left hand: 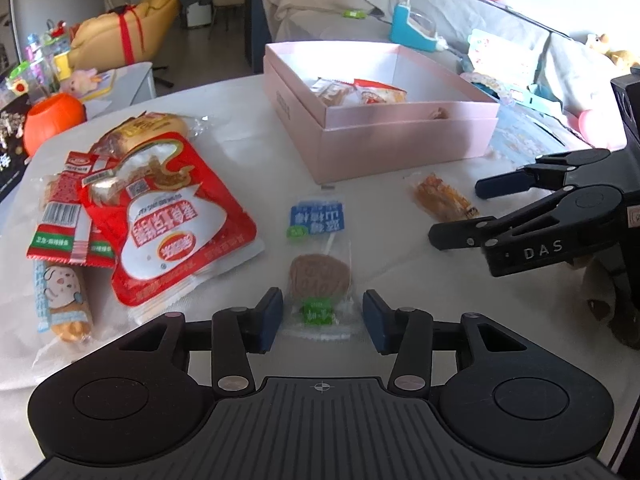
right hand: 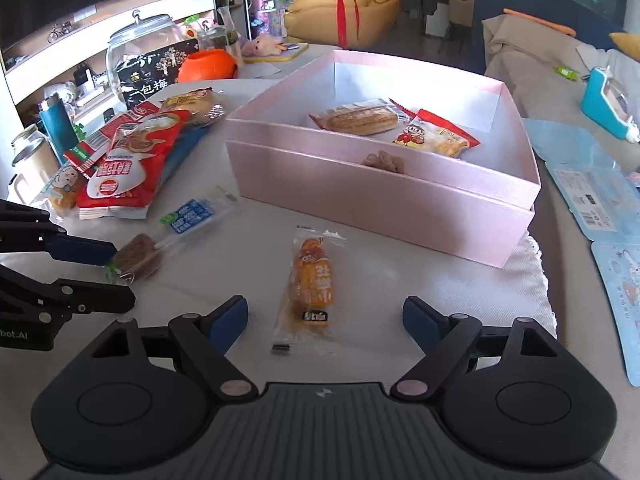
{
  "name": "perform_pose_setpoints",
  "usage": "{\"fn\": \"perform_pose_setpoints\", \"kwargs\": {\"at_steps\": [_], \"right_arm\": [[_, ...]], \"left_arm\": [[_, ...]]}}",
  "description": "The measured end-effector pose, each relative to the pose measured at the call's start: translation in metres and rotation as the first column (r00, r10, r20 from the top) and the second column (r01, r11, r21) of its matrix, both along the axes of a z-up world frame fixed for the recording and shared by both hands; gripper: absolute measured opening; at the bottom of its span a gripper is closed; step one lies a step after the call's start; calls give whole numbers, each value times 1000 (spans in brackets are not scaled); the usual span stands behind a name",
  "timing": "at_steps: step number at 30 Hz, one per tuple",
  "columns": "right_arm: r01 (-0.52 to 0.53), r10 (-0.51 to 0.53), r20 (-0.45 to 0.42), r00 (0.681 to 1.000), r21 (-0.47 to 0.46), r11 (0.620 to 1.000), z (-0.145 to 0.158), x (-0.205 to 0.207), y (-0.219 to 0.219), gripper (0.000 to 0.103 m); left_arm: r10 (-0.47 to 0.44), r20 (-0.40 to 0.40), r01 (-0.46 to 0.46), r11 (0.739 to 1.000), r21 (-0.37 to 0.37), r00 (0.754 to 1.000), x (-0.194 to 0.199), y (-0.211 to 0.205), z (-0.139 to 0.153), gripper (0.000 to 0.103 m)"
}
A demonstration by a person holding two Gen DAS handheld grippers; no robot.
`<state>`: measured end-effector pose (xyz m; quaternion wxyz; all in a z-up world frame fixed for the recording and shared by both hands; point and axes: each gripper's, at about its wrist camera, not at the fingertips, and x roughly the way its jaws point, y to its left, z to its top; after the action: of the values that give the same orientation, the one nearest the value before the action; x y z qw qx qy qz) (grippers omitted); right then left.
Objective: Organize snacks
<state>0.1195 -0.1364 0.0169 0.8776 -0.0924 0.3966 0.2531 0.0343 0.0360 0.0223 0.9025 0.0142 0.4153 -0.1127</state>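
A pink box (left hand: 400,136) stands on the white table and holds a few wrapped snacks (right hand: 356,118). My left gripper (left hand: 322,320) is open, its pads on either side of the near end of a blue-labelled lollipop packet (left hand: 318,268), also in the right wrist view (right hand: 160,240). My right gripper (right hand: 325,320) is open around the near end of an orange snack packet (right hand: 312,284), which also shows in the left wrist view (left hand: 442,198). A pile of red snack bags (left hand: 168,216) lies left of the box.
An orange pumpkin-shaped pot (left hand: 52,118) and a glass jar (right hand: 140,56) stand at the table's far side. Blue printed packets (right hand: 592,192) lie right of the box. A sofa with cushions (left hand: 440,4) is behind the table.
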Motion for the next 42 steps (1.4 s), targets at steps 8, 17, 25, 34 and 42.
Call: {"fn": "perform_pose_setpoints", "kwargs": {"at_steps": [8, 17, 25, 34, 42], "right_arm": [[3, -3, 30, 1000, -2, 1000, 10, 1, 7, 21], [3, -6, 88, 996, 32, 999, 38, -11, -6, 20], [33, -42, 119, 992, 82, 996, 59, -11, -20, 20], [136, -166, 210, 964, 149, 979, 102, 41, -19, 63], [115, -127, 179, 976, 78, 990, 73, 25, -14, 75]], "left_arm": [[-7, -2, 7, 999, 36, 1000, 15, -12, -1, 50], [-43, -16, 43, 999, -23, 999, 8, -10, 3, 42], [-47, 147, 66, 990, -127, 988, 8, -7, 51, 41], [-1, 206, 60, 958, -280, 979, 111, -11, 80, 43], [217, 248, -148, 952, -266, 944, 59, 58, 67, 43]]}}
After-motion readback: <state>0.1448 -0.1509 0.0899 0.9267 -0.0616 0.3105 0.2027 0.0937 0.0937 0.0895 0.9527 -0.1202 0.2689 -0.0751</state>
